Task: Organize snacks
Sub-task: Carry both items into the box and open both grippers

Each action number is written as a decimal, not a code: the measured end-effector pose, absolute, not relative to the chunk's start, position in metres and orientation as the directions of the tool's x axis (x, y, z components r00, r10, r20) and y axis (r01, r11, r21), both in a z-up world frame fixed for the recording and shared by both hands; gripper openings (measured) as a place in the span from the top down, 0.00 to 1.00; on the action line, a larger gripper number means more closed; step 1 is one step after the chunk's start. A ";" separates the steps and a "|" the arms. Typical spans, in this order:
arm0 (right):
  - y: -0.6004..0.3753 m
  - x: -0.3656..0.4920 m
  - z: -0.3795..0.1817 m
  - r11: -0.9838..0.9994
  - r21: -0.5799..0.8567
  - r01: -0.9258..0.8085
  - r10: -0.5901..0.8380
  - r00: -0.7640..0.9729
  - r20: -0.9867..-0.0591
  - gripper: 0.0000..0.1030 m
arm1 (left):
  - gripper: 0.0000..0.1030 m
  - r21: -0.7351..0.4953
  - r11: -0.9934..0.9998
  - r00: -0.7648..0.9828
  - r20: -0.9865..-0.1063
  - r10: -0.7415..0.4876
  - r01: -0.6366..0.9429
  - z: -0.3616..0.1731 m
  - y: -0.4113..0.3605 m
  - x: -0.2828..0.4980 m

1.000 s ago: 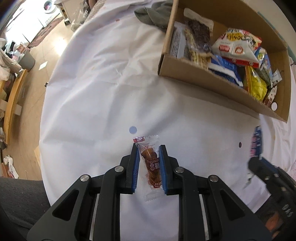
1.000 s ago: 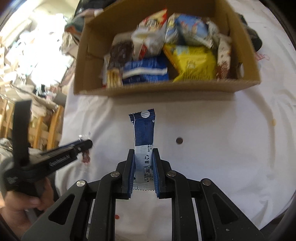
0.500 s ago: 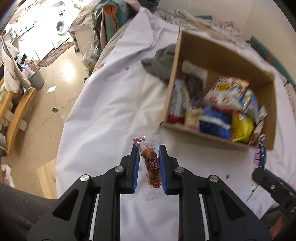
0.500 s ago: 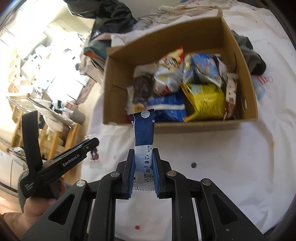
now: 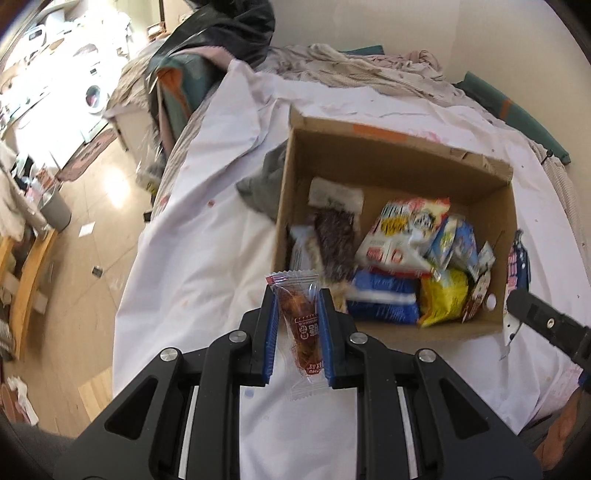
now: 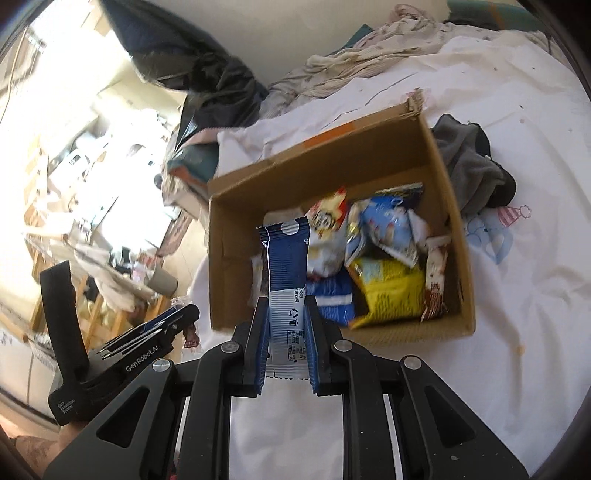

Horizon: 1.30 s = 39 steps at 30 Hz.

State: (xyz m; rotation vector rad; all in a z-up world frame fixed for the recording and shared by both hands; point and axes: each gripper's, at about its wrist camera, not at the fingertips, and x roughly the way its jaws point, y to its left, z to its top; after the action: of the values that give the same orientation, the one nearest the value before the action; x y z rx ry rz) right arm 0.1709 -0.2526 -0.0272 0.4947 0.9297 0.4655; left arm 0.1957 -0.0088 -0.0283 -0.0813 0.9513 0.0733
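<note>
My left gripper (image 5: 296,299) is shut on a clear packet with a red-brown snack (image 5: 301,325), held above the white cloth just in front of the cardboard box (image 5: 391,151). My right gripper (image 6: 286,306) is shut on a blue and white snack packet (image 6: 286,266), held over the near left corner of the box (image 6: 436,328). The box holds several snack bags, among them a yellow one (image 6: 388,291) and a dark blue one (image 5: 384,301). The left gripper also shows in the right wrist view (image 6: 184,317), and the right gripper's tip in the left wrist view (image 5: 517,302).
A grey cloth (image 6: 476,162) lies against the box's outer side. Crumpled bedding (image 5: 369,74) and a dark bag (image 5: 221,33) lie behind the box. The white sheet (image 5: 207,240) drops off at its left edge to the floor.
Both grippers have risen and moved forward toward the box with their packets still held. The box now lies lower and nearer in both views.
</note>
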 end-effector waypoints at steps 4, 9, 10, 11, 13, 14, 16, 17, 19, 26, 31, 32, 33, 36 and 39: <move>-0.258 0.184 -0.026 0.806 0.573 -0.148 0.553 0.532 -0.641 0.82 | 0.83 -0.044 0.996 0.598 -0.801 0.011 -0.078 -0.017 -0.012 0.219; -0.260 0.203 -0.031 0.818 0.561 -0.125 0.532 0.534 -0.657 0.82 | 0.83 -0.037 0.998 0.622 -0.783 0.007 -0.057 -0.010 -0.017 0.241; -0.260 0.207 -0.033 0.821 0.558 -0.120 0.528 0.533 -0.662 0.82 | 0.83 -0.038 0.998 0.622 -0.783 0.003 -0.053 -0.011 -0.018 0.246; -0.260 0.211 -0.034 0.824 0.555 -0.116 0.523 0.531 -0.666 0.82 | 0.83 -0.041 0.998 0.622 -0.783 -0.001 -0.050 -0.012 -0.019 0.251; -0.260 0.217 -0.039 0.829 0.549 -0.106 0.515 0.528 -0.676 0.82 | 0.83 -0.049 0.998 0.621 -0.784 -0.011 -0.044 -0.016 -0.019 0.257; -0.260 0.220 -0.043 0.831 0.548 -0.097 0.511 0.520 -0.684 0.82 | 0.83 -0.058 0.998 0.620 -0.785 -0.022 -0.039 -0.021 -0.019 0.261; -0.260 0.225 -0.050 0.833 0.547 -0.081 0.508 0.506 -0.697 0.82 | 0.83 -0.064 0.997 0.631 -0.775 -0.026 -0.037 -0.027 -0.017 0.264; -0.260 0.227 -0.053 0.833 0.548 -0.075 0.507 0.499 -0.703 0.82 | 0.83 -0.056 0.998 0.637 -0.770 -0.022 -0.034 -0.031 -0.017 0.265; -0.258 0.228 -0.059 0.838 0.541 -0.065 0.501 0.485 -0.717 0.82 | 0.83 -0.055 0.998 0.630 -0.776 -0.027 -0.025 -0.038 -0.017 0.268; -0.256 0.236 -0.079 0.813 0.582 -0.022 0.530 0.443 -0.723 0.80 | 0.83 -0.078 0.997 0.618 -0.783 -0.071 0.016 -0.049 -0.026 0.275; -0.258 0.237 -0.080 0.802 0.597 -0.010 0.538 0.448 -0.715 0.79 | 0.82 -0.078 0.997 0.630 -0.773 -0.069 0.014 -0.046 -0.029 0.277; -0.259 0.237 -0.079 0.796 0.606 -0.010 0.543 0.454 -0.706 0.79 | 0.82 -0.084 0.996 0.630 -0.773 -0.073 0.013 -0.046 -0.029 0.277; -0.261 0.237 -0.079 0.783 0.621 -0.009 0.556 0.457 -0.695 0.78 | 0.82 -0.087 0.996 0.627 -0.775 -0.076 0.012 -0.046 -0.029 0.277; -0.268 0.235 -0.077 0.740 0.673 -0.001 0.591 0.479 -0.649 0.78 | 0.81 -0.101 0.995 0.626 -0.774 -0.092 0.021 -0.045 -0.029 0.275; -0.273 0.233 -0.070 0.728 0.686 -0.010 0.595 0.507 -0.624 0.67 | 0.59 -0.094 0.995 0.630 -0.772 -0.086 0.021 -0.044 -0.029 0.272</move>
State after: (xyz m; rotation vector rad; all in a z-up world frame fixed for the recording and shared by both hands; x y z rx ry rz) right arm 0.2331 -0.2729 -0.0701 0.6801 0.9834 0.4001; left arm 0.2718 -0.0293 -0.0438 -0.0785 0.8874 -0.0616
